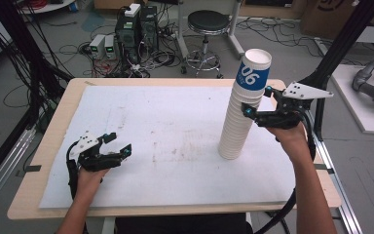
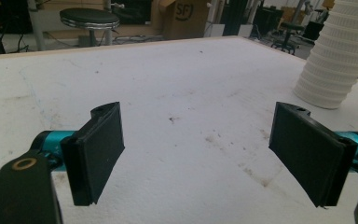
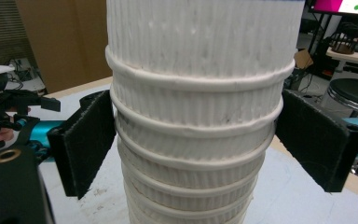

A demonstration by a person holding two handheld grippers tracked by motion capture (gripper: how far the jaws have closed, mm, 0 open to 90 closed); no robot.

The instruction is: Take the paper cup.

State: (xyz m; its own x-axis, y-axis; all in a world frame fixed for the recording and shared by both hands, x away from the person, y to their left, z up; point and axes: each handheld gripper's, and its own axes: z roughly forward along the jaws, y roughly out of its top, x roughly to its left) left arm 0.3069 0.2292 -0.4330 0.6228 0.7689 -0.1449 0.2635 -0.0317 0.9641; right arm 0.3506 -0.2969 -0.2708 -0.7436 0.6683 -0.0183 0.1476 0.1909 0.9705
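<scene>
A tall stack of white ribbed paper cups (image 1: 237,127) stands upside down at the right of the white sheet; its top cup (image 1: 253,74) carries a blue band with "06". My right gripper (image 1: 256,101) is raised at the upper part of the stack, open, one jaw on each side. In the right gripper view the stack (image 3: 196,93) sits between the pads (image 3: 91,144), which stand at the cup rims at full spread. My left gripper (image 1: 119,143) rests low over the sheet at the front left, open and holding nothing (image 2: 196,154). The base of the stack (image 2: 338,56) shows far right there.
The white sheet (image 1: 165,126) covers most of the wooden table (image 1: 58,126). A black frame post (image 1: 332,51) rises just behind the right hand. A stool (image 1: 207,24) and computer towers (image 1: 136,29) stand on the floor beyond the far edge.
</scene>
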